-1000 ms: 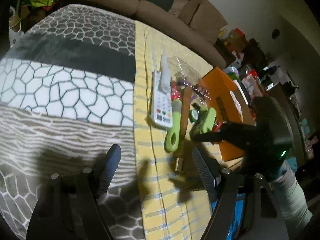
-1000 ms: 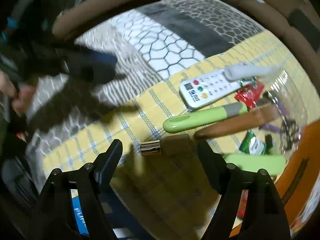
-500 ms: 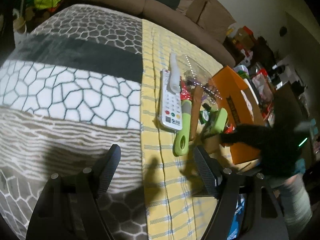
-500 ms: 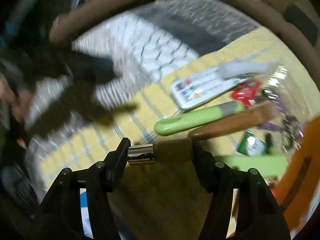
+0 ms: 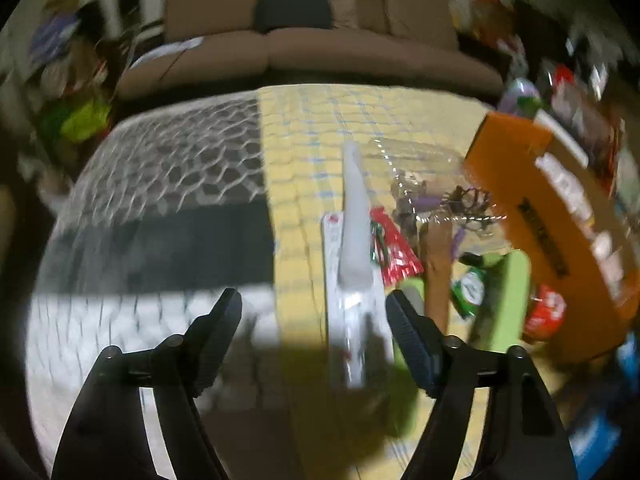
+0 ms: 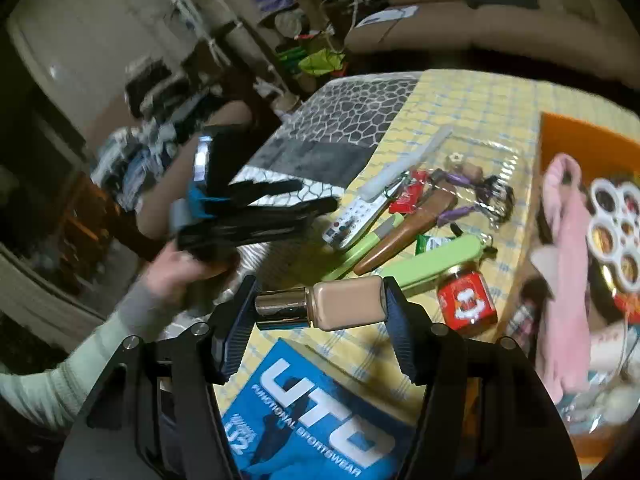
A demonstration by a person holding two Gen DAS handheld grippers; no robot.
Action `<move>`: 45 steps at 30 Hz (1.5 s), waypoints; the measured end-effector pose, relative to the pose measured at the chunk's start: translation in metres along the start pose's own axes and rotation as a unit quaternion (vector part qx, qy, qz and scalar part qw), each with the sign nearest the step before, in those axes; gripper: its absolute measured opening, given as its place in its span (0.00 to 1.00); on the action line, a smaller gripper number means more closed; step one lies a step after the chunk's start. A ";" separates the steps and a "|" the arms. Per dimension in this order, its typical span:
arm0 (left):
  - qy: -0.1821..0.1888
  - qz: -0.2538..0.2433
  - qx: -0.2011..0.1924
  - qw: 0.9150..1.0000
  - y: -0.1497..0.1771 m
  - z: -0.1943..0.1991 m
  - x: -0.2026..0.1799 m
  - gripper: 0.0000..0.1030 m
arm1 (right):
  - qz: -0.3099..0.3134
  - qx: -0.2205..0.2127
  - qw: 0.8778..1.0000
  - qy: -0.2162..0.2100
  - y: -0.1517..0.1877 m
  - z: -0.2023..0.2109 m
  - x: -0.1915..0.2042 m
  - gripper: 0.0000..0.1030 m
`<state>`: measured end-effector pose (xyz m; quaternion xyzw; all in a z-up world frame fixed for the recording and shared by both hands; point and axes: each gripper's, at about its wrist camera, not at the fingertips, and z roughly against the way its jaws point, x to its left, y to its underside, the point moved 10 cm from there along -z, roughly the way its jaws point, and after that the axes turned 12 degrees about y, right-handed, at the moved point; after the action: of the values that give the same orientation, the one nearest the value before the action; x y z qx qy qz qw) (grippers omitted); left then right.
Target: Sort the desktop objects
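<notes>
Yellow checked cloth covers the table under both tools. Left gripper is closing with nothing between its 2 fingers; the white remote lies just ahead of it. Right gripper pinches the foundation bottle crosswise, lifted above the cloth, with the orange box to its right. This bottle looks rigid, smooth and probably breakable, so holding the beige body, not the shiny cap, seems safer.

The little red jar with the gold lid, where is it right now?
In the right wrist view the red jar stands on the yellow cloth, right of the foundation bottle in the right gripper, beside the orange box.
</notes>
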<state>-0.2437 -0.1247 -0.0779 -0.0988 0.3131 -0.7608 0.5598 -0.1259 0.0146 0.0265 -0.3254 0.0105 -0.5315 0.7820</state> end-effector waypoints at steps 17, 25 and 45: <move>0.054 0.017 0.009 0.998 -0.028 -0.038 -0.010 0.06 | -0.043 0.004 0.999 0.003 0.020 -0.012 -0.064 0.56; 0.095 0.052 -0.028 0.994 -0.065 0.021 -0.033 0.06 | -0.062 -0.034 0.997 0.019 0.010 0.036 -0.074 0.56; 0.225 -0.059 -0.011 0.973 -0.127 0.127 -0.340 0.07 | -0.147 -0.098 0.978 0.110 0.039 0.212 -0.175 0.56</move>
<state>-0.1600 0.1615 0.1647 0.0504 0.4325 -0.7918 0.4283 -0.0935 0.2754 0.1156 -0.3378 0.1004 -0.6693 0.6541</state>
